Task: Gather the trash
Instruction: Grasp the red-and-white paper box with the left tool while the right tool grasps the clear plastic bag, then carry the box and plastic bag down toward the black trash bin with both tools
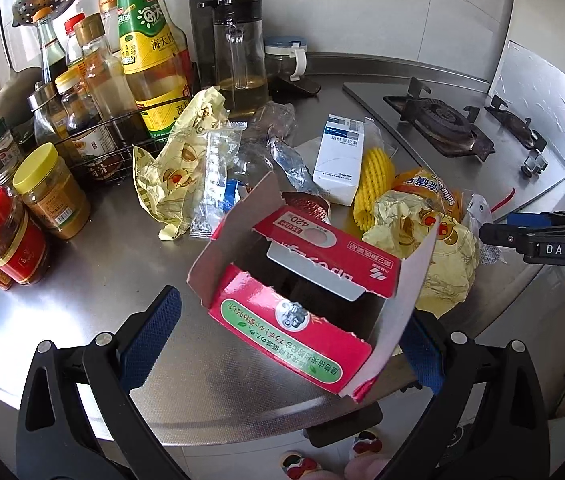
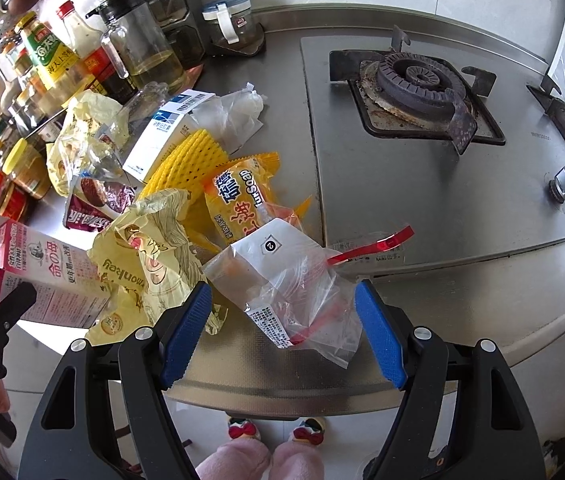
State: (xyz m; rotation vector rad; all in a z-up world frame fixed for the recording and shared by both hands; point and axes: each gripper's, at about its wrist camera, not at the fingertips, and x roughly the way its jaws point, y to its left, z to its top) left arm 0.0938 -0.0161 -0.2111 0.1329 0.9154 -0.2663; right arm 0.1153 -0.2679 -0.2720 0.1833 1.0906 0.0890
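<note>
A pile of trash lies on the steel counter (image 1: 102,248). My left gripper (image 1: 290,344) is open, its blue pads either side of an opened red carton (image 1: 294,292); the right pad touches its white flap. The carton also shows in the right wrist view (image 2: 50,276). My right gripper (image 2: 282,332) is open around a clear plastic bag (image 2: 294,292) with a red strip. Behind lie yellow wrappers (image 2: 146,256), an orange soap packet (image 2: 238,200), yellow foam netting (image 1: 374,180), a white medicine box (image 1: 338,156) and crumpled clear plastic (image 1: 274,140).
Sauce bottles and jars in a wire rack (image 1: 94,120) crowd the left. An oil jug (image 1: 238,52) and small jar (image 1: 282,56) stand at the back. A gas hob (image 2: 418,92) fills the right. The counter's front edge (image 2: 282,400) is near; feet in slippers below.
</note>
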